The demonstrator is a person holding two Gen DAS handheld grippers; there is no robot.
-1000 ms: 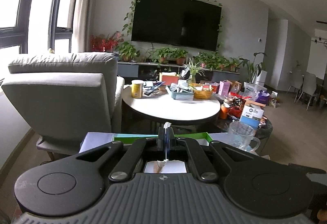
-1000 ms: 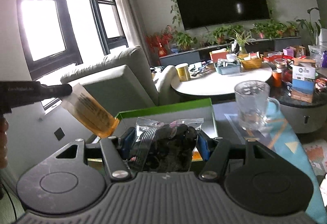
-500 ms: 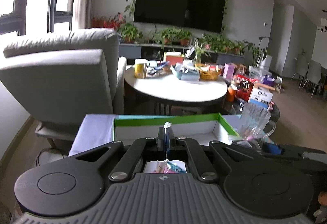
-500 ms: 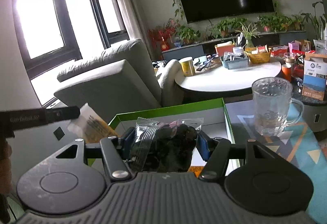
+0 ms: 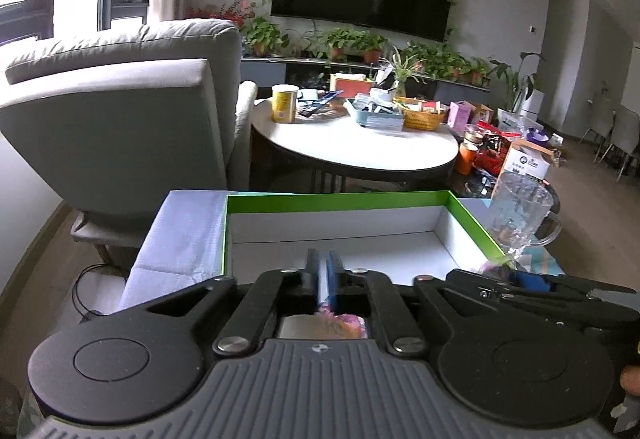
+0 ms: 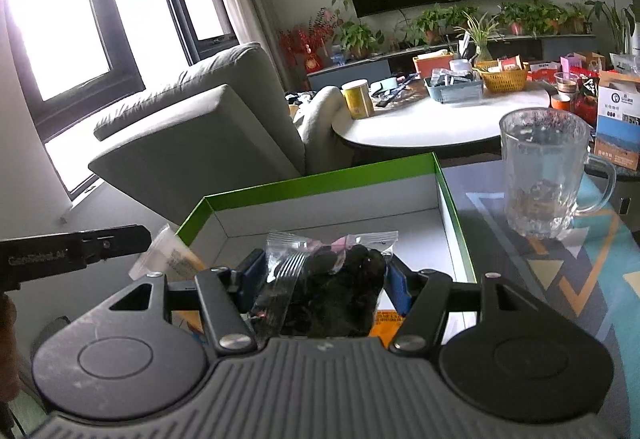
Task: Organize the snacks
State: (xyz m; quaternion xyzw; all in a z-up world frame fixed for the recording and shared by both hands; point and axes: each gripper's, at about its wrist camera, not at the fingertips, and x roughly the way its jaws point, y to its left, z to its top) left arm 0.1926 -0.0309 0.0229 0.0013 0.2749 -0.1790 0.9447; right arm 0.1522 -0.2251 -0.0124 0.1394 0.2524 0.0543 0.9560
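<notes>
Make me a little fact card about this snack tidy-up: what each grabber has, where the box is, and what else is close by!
Left gripper: jaws have just been opening a crack; an orange-and-clear snack packet hangs at its tip
Right gripper: shut on a clear bag of dark snacks
Box: green rim, white inside, open top, right in front of both grippers
Glass mug: upright, to the right of the box
Table cover: blue with orange triangles
Behind: grey armchair, round white table
</notes>
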